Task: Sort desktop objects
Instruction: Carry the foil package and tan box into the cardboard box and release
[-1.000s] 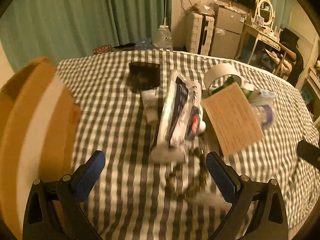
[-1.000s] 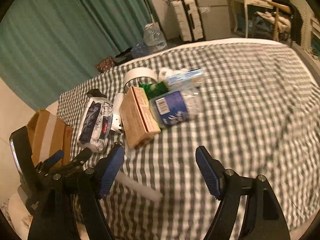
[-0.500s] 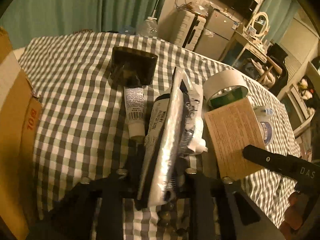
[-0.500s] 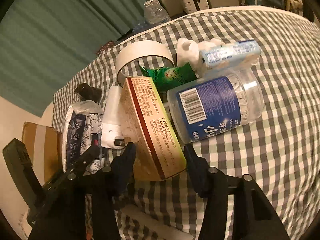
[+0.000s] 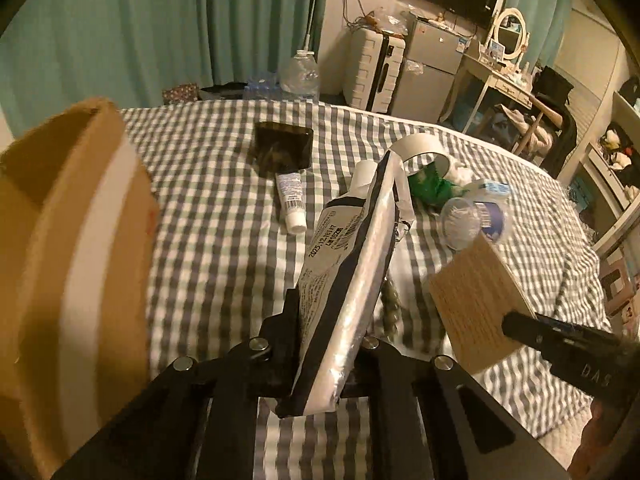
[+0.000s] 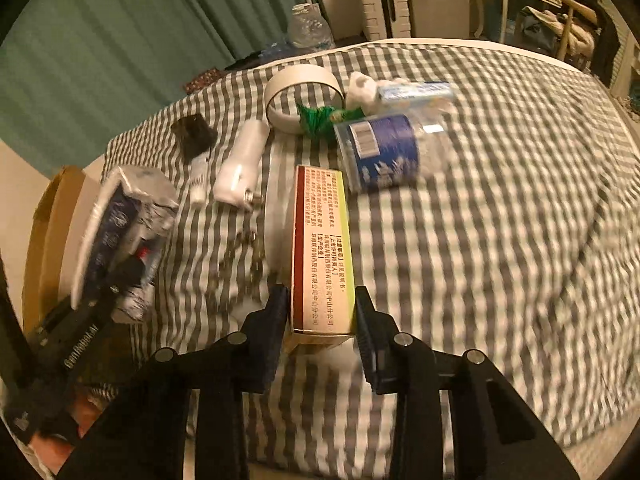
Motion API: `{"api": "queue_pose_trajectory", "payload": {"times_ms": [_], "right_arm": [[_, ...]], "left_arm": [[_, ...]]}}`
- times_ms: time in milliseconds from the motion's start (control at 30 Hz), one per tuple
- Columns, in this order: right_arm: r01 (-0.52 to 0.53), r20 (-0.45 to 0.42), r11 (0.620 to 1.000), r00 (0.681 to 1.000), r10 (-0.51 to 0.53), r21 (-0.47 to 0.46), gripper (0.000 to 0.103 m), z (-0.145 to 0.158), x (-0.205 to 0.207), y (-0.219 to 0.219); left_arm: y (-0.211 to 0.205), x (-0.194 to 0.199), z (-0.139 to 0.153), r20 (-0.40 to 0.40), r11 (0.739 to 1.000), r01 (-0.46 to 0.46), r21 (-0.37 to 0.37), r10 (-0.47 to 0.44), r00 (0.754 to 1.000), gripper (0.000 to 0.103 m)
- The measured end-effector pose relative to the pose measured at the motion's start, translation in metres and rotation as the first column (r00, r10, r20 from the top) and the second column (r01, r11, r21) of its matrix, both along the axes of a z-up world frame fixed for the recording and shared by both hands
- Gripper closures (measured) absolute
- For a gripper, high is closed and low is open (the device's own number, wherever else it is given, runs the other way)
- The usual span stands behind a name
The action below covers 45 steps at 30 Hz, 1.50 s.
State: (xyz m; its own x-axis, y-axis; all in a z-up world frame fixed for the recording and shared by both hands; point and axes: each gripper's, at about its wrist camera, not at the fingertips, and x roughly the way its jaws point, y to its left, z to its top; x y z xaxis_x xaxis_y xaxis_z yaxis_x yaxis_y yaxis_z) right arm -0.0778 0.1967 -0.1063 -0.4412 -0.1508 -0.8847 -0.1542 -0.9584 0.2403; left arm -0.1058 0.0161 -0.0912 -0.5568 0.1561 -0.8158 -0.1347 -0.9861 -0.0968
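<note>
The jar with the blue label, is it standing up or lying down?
Lying down. The jar rests on its side on the checked cloth, its label sideways and one round end facing the left wrist camera.

I note: silver-and-black foil pouch [image 5: 352,272], on edge, tilted, lifted off the checked cloth; printed cardboard box [image 6: 323,256], also raised, red and yellow edges.

Dim, warm yellowish indoor light, heavy fisheye bending with dark corners, and motion blur across both views.
</note>
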Motion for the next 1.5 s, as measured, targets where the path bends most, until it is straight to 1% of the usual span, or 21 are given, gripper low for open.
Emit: {"api": "queue_pose_trajectory", "payload": {"times_ms": [67,167,267,300,433,500,567,700,767,833,967,1033,1167,1233,1267,1300,1333,1367,1400,1433,1500], "right_arm": [[-0.006,-0.029,1.000,1.000,0.006,-0.002,0.072,0.019,0.016,-0.004],[-0.029,-0.076,0.999,0.997,0.030,0.017,0.074,0.049,0.030,-0.016],[-0.050,-0.119,0.996,0.991,0.058,0.068,0.074,0.076,0.044,-0.035],[-0.054,-0.124,0.996,0.990,0.063,0.073,0.074,0.078,0.043,-0.041],[-0.070,-0.151,0.996,0.985,0.078,0.058,0.074,0.098,0.045,-0.064],[-0.095,-0.181,0.993,0.978,0.105,0.067,0.074,0.112,0.044,-0.082],[-0.144,-0.219,0.987,0.963,0.156,0.071,0.074,0.130,0.039,-0.109],[-0.254,-0.279,0.966,0.925,0.258,0.051,0.074,0.155,0.022,-0.160],[-0.319,-0.304,0.947,0.898,0.318,0.046,0.074,0.163,0.012,-0.191],[-0.362,-0.312,0.931,0.881,0.355,0.037,0.074,0.163,0.003,-0.215],[-0.426,-0.298,0.904,0.860,0.414,0.028,0.074,0.149,-0.013,-0.256],[-0.456,-0.282,0.890,0.853,0.440,0.012,0.074,0.138,-0.018,-0.273],[-0.471,-0.227,0.882,0.860,0.457,-0.009,0.074,0.106,-0.032,-0.290],[-0.479,-0.221,0.877,0.860,0.460,-0.043,0.067,0.095,-0.033,-0.289],[-0.471,-0.228,0.881,0.864,0.450,-0.049,0.058,0.094,-0.033,-0.286],[-0.451,-0.243,0.891,0.871,0.428,-0.048,0.043,0.094,-0.033,-0.280],[-0.422,-0.267,0.906,0.878,0.397,-0.041,0.035,0.097,-0.031,-0.271],[-0.400,-0.283,0.915,0.883,0.374,-0.040,0.035,0.101,-0.030,-0.264],[-0.380,-0.295,0.924,0.889,0.351,-0.044,0.035,0.105,-0.028,-0.254],[-0.357,-0.305,0.933,0.895,0.326,-0.050,0.035,0.110,-0.026,-0.242],[-0.301,-0.327,0.952,0.905,0.271,-0.045,0.034,0.122,-0.019,-0.215]], "left_arm": [[-0.005,0.010,0.019,-0.017,1.000,-0.008,-0.009,0.008,1.000,0.090],[-0.021,0.025,0.053,-0.066,1.000,-0.027,-0.014,0.026,0.997,0.090],[-0.044,0.035,0.084,-0.103,0.998,-0.060,-0.003,0.060,0.993,0.090],[-0.055,0.039,0.095,-0.113,0.997,-0.072,-0.003,0.071,0.991,0.090],[-0.096,0.049,0.117,-0.143,0.993,-0.115,-0.028,0.110,0.984,0.090],[-0.124,0.051,0.124,-0.155,0.985,-0.167,-0.039,0.159,0.975,0.090],[-0.146,0.053,0.128,-0.167,0.979,-0.199,-0.046,0.189,0.968,0.090],[-0.186,0.052,0.127,-0.181,0.962,-0.264,-0.069,0.248,0.952,0.090],[-0.208,0.052,0.120,-0.180,0.956,-0.289,-0.042,0.278,0.944,0.090],[-0.225,0.050,0.110,-0.174,0.951,-0.308,-0.017,0.301,0.938,0.090],[-0.247,0.050,0.086,-0.156,0.943,-0.333,0.005,0.330,0.931,0.090],[-0.255,0.048,0.077,-0.133,0.945,-0.327,0.024,0.327,0.936,0.090],[-0.256,0.046,0.065,-0.123,0.949,-0.313,0.025,0.314,0.942,0.090],[-0.253,0.045,0.059,-0.123,0.950,-0.313,0.009,0.312,0.942,0.090],[-0.251,0.044,0.056,-0.122,0.950,-0.311,-0.005,0.308,0.944,0.088],[-0.249,0.043,0.052,-0.117,0.951,-0.308,-0.021,0.303,0.946,0.083],[-0.246,0.042,0.048,-0.108,0.954,-0.296,-0.037,0.291,0.951,0.078],[-0.243,0.041,0.045,-0.097,0.957,-0.285,-0.048,0.279,0.955,0.053],[-0.239,0.041,0.043,-0.090,0.956,-0.285,-0.067,0.279,0.956,0.022],[-0.235,0.043,0.044,-0.104,0.951,-0.294,-0.095,0.284,0.953,0.014],[-0.225,0.053,0.052,-0.167,0.945,-0.301,-0.127,0.279,0.946,0.011]]}}
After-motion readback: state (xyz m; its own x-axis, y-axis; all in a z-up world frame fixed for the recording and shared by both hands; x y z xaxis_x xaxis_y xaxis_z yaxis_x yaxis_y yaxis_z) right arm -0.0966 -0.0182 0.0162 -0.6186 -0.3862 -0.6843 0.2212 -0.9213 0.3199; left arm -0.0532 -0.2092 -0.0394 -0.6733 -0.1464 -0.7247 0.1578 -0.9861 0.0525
